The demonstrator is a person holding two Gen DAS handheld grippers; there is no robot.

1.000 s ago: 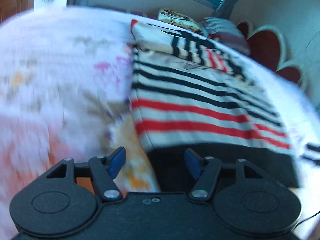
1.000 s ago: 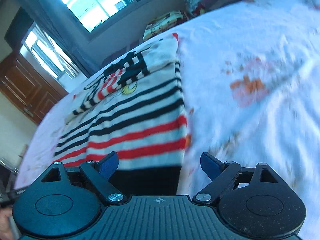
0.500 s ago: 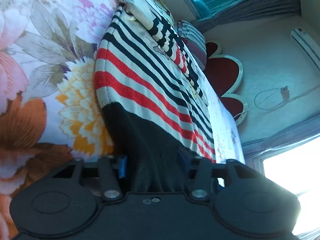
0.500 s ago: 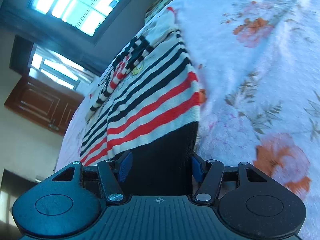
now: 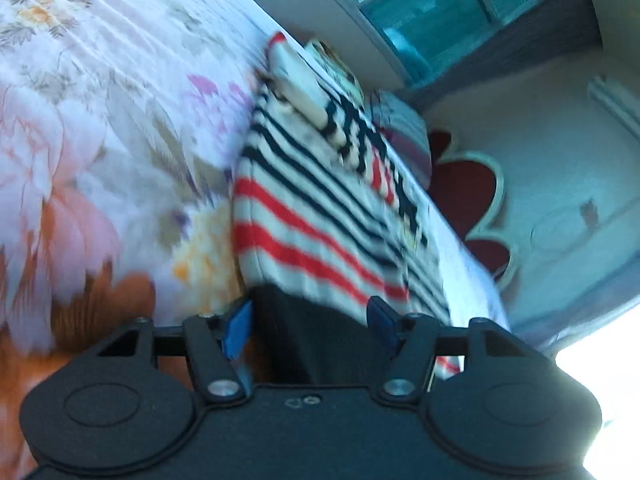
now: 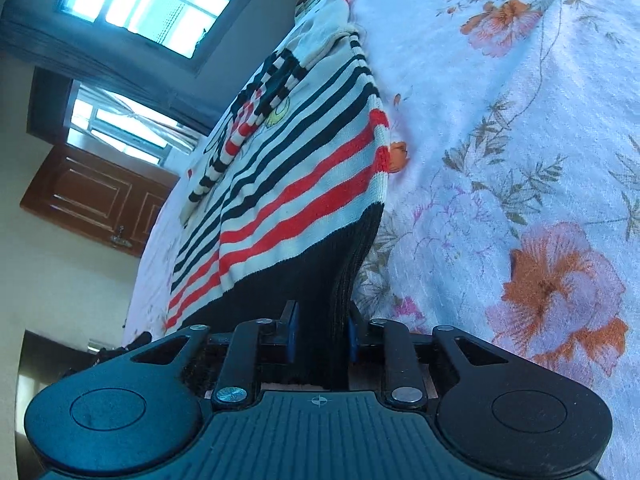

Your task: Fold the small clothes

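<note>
Underneath everything lies a bed covered by a white floral bedspread (image 6: 500,128) printed with orange and pink blooms, and every place below is given relative to the striped sweater (image 6: 304,168) spread on it. Beyond the sweater's far end sit patterned pillows (image 5: 404,132), with a dark red scalloped headboard (image 5: 468,188) off to one side of them and a teal-tinted window (image 6: 148,4) on the wall behind; past the sweater's other long edge, in the right wrist view, stands a brown panelled wooden door (image 6: 96,196). The sweater itself is cream with black and red stripes, its sleeves folded across its upper part, and its black hem band points toward both cameras. At the hem's right corner the right gripper (image 6: 320,338) has the black band pinched between its blue pads, the jaws closing on the cloth, which lifts off the bedspread there. At the hem's left corner the left gripper (image 5: 308,326) has its jaws parting, with the black band lying between the blue pads (this view is blurred, and neither pad seems to press the cloth). No brand, label or readable writing shows on the sweater or the grippers
</note>
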